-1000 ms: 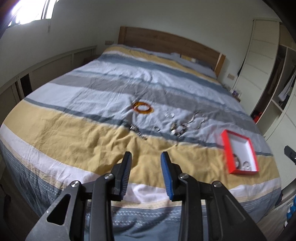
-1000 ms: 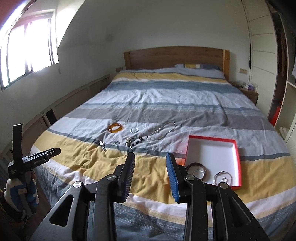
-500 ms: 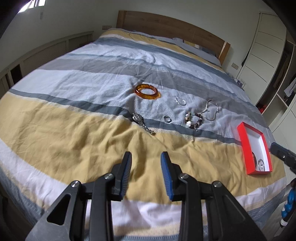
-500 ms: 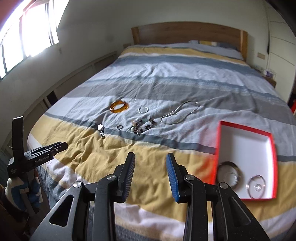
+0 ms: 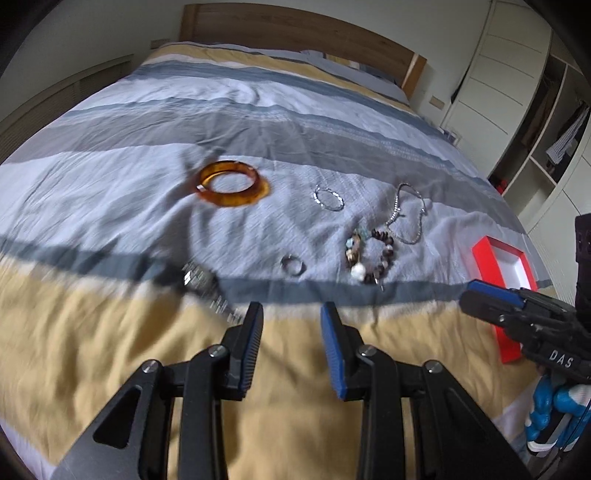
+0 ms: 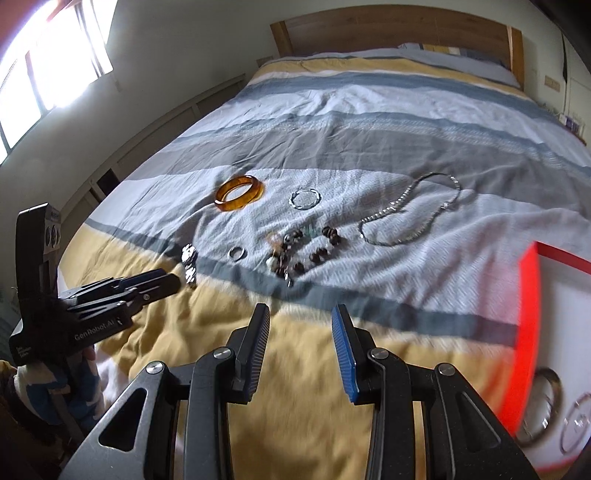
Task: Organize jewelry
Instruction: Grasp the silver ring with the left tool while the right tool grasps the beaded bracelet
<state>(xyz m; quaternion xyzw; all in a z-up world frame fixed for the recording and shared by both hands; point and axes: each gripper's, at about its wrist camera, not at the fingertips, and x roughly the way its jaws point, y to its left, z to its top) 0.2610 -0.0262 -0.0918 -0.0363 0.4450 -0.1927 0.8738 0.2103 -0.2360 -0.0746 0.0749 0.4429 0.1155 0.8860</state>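
Note:
Jewelry lies on a striped bedspread. An amber bangle (image 5: 231, 183) (image 6: 239, 192), a thin silver bracelet (image 5: 328, 198) (image 6: 304, 198), a small ring (image 5: 293, 264) (image 6: 236, 253), a beaded bracelet (image 5: 369, 258) (image 6: 301, 254), a silver chain necklace (image 5: 408, 214) (image 6: 410, 214) and a silver watch (image 5: 201, 282) (image 6: 189, 264). A red-edged white box (image 5: 502, 280) (image 6: 528, 332) at right holds two silver bangles (image 6: 543, 402). My left gripper (image 5: 291, 317) is open and empty, just short of the watch and ring. My right gripper (image 6: 300, 317) is open and empty, short of the beaded bracelet.
The bed has a wooden headboard (image 6: 391, 33) at the far end. A white wardrobe (image 5: 517, 74) with open shelves stands to the right of the bed. A window (image 6: 48, 62) and low wall panelling are on the left.
Both grippers have moved forward and lower over the bed toward the jewelry, which now looks larger and closer. Both stay open.

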